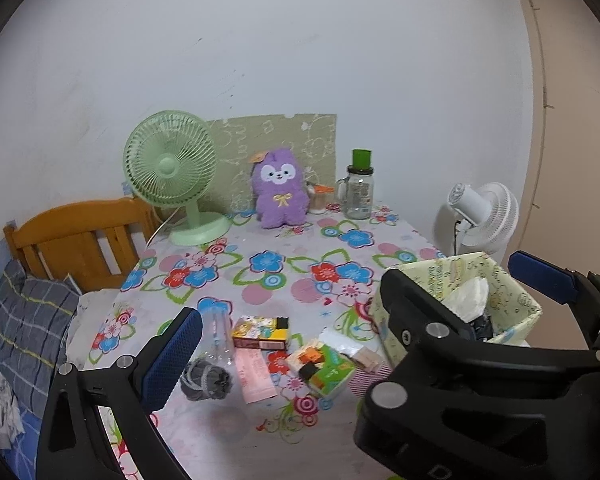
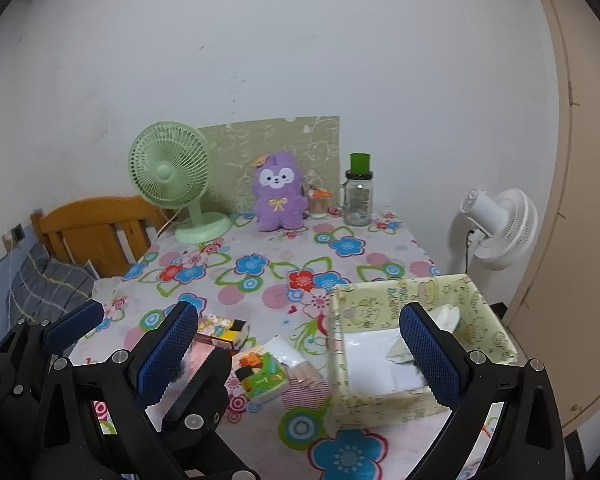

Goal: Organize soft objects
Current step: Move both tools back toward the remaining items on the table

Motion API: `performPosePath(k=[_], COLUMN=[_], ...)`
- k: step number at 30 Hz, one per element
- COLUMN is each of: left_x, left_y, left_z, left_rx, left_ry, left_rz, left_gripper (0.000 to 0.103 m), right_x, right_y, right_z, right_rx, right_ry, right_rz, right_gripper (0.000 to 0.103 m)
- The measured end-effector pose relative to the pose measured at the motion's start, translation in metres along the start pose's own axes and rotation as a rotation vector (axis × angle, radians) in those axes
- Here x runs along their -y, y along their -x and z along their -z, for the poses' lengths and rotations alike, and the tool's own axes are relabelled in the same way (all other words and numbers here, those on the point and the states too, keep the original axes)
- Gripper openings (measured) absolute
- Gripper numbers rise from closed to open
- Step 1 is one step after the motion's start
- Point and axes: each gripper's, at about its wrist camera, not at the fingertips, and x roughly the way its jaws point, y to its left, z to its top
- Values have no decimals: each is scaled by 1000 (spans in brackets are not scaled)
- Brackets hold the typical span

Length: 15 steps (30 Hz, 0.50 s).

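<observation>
A purple plush toy sits upright at the back of the floral table, also in the right wrist view. A rolled grey sock lies near the front beside my left gripper's left finger. A yellow-green fabric box stands at the front right and holds white tissue and dark items. My left gripper is open and empty above the table front. My right gripper is open and empty, over the box's left side.
A green fan, a glass jar with green lid and a small cup stand at the back. Small boxes, a pink packet and a clear bottle lie at the front. A white fan stands right, a bed left.
</observation>
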Motion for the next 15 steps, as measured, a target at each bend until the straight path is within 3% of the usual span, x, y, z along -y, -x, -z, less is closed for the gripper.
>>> performPosePath(k=[15], left_x=[-51], left_y=[-42], left_z=[27], left_rx=[-82], left_ry=[50], left_rz=[-74], left_gripper=[102], right_x=[-30], right_y=[-52], right_z=[22], right_rx=[-63], right_ry=[29], right_rz=[-36], right_gripper=[99])
